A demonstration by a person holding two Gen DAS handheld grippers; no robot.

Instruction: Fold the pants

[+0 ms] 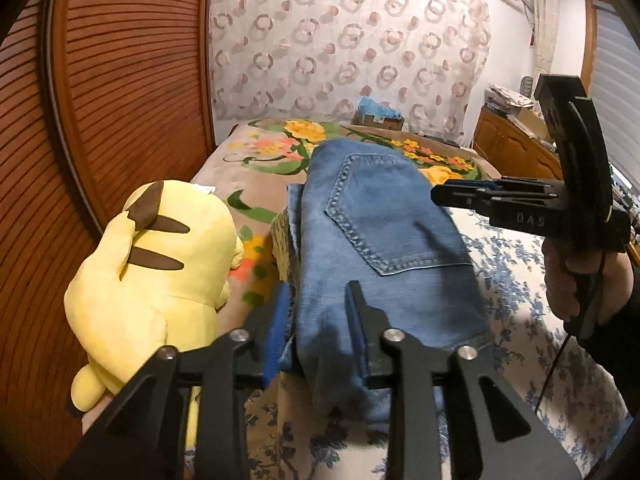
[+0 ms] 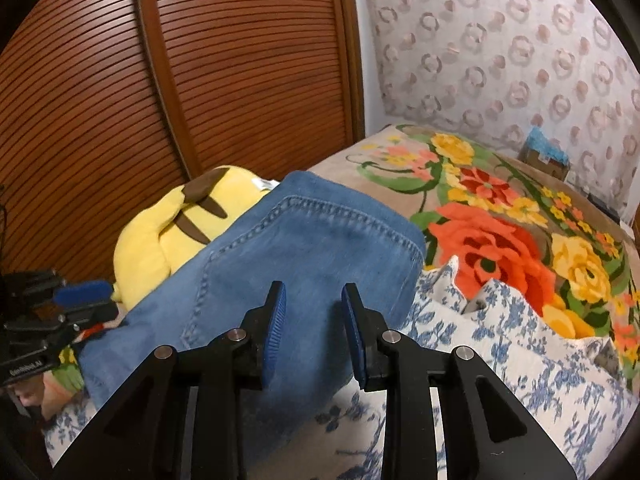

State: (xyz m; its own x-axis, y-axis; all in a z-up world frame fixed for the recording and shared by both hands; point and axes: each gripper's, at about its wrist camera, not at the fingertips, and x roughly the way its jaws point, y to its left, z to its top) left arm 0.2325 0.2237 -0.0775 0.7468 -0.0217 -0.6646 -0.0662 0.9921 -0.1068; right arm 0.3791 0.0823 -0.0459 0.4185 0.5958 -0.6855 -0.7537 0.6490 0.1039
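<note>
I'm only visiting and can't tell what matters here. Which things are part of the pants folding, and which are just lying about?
Part of the job:
- folded jeans
- left gripper, jaws apart
- right gripper, jaws apart

Just lying about:
- yellow plush toy
- floral blanket
- blue-and-white quilt
- cardboard box

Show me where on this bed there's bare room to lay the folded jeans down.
Free: the flowered blanket beyond the jeans, up to the curtain, and the blue-and-white quilt to their right. Crowded: the left side, where the yellow plush toy lies tight between the jeans and the wooden slatted door.
</note>
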